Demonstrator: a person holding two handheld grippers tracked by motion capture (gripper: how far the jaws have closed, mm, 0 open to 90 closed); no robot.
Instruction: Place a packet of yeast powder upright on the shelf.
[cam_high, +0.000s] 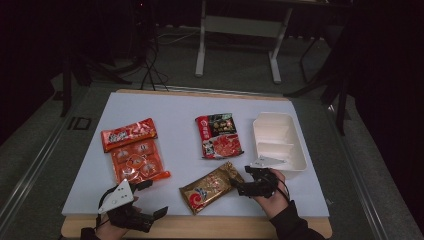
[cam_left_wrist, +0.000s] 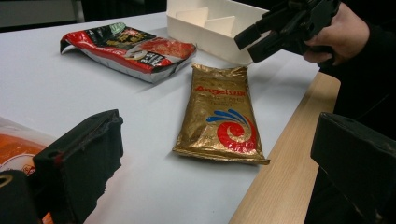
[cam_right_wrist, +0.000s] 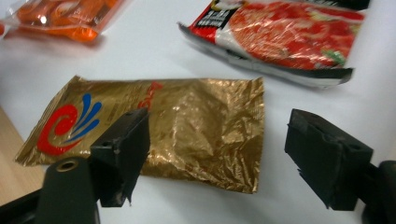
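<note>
Nearest, at the front edge of the surface (cam_high: 165, 107), the left claw (cam_high: 150, 200) is held with its jaws wide apart and nothing between them. Just right of it, the gold packet (cam_high: 212, 186) lies flat and slanted near that edge. The right claw (cam_high: 239, 184) is seen at the packet's right end, its jaws spread with the crinkled end between them, not yet pressed. Beyond, an orange snack pack (cam_high: 136, 152) lies to the left, a red-and-black pouch (cam_high: 218, 135) in the middle, and a white divided tray (cam_high: 300, 155) to the right, just behind the right claw. Nothing is seen lying between the claw and the packet.
</note>
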